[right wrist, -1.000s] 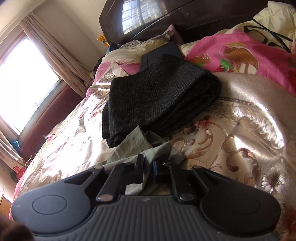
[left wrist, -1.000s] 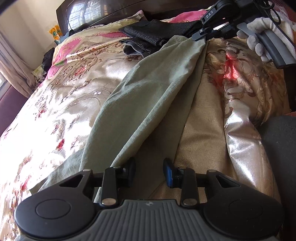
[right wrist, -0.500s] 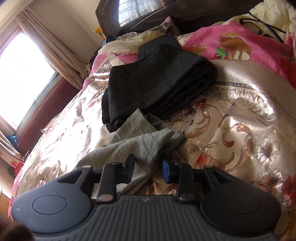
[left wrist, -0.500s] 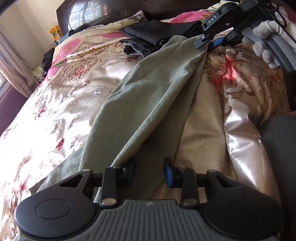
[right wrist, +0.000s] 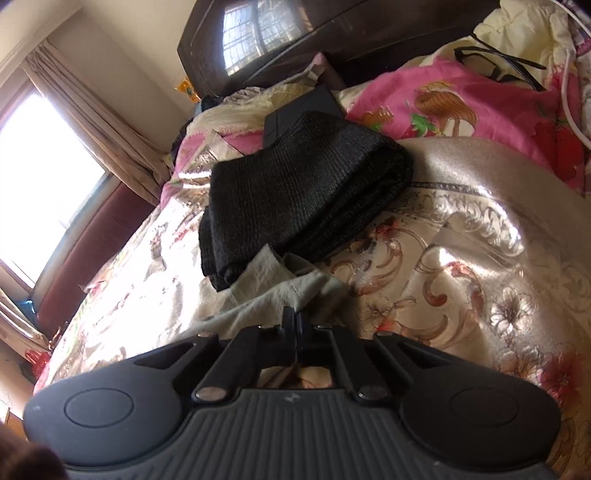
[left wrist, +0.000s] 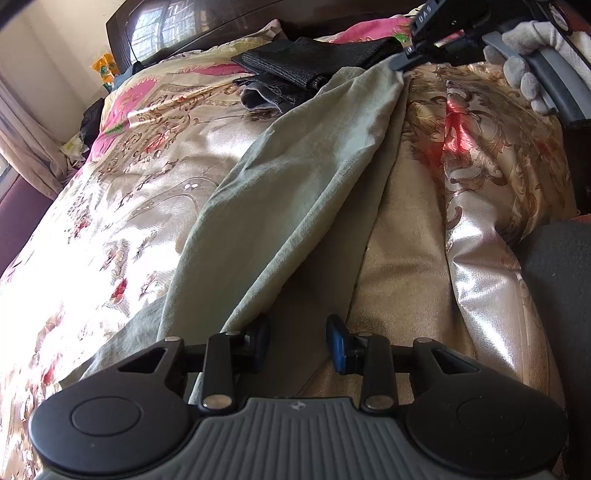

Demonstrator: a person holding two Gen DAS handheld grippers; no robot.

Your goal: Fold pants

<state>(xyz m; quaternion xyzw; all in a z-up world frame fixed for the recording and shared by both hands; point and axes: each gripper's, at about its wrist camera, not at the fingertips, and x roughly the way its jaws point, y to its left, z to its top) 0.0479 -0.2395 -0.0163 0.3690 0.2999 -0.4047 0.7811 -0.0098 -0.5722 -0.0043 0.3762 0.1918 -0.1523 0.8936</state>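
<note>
Sage-green pants (left wrist: pixel 295 192) lie stretched lengthwise along the bed. My left gripper (left wrist: pixel 298 341) is open, its jaws astride the near end of the pants, the cloth touching the left finger. My right gripper (right wrist: pixel 295 321) is shut on the far hem of the pants (right wrist: pixel 273 291); it also shows in the left wrist view (left wrist: pixel 402 64), pinching the far corner, held by a white-gloved hand (left wrist: pixel 524 55).
Folded black garments (right wrist: pixel 306 199) lie stacked just beyond the pants' far end. A floral satin bedspread (left wrist: pixel 122 206) covers the bed. A pink pillow (right wrist: pixel 443 110) with glasses (right wrist: pixel 495 66) sits by the dark headboard (right wrist: pixel 332 29). A dark object (left wrist: pixel 561 295) is at the right edge.
My right gripper opened half a second ago, then closed again on the pants' far hem. My left gripper stayed open and still.
</note>
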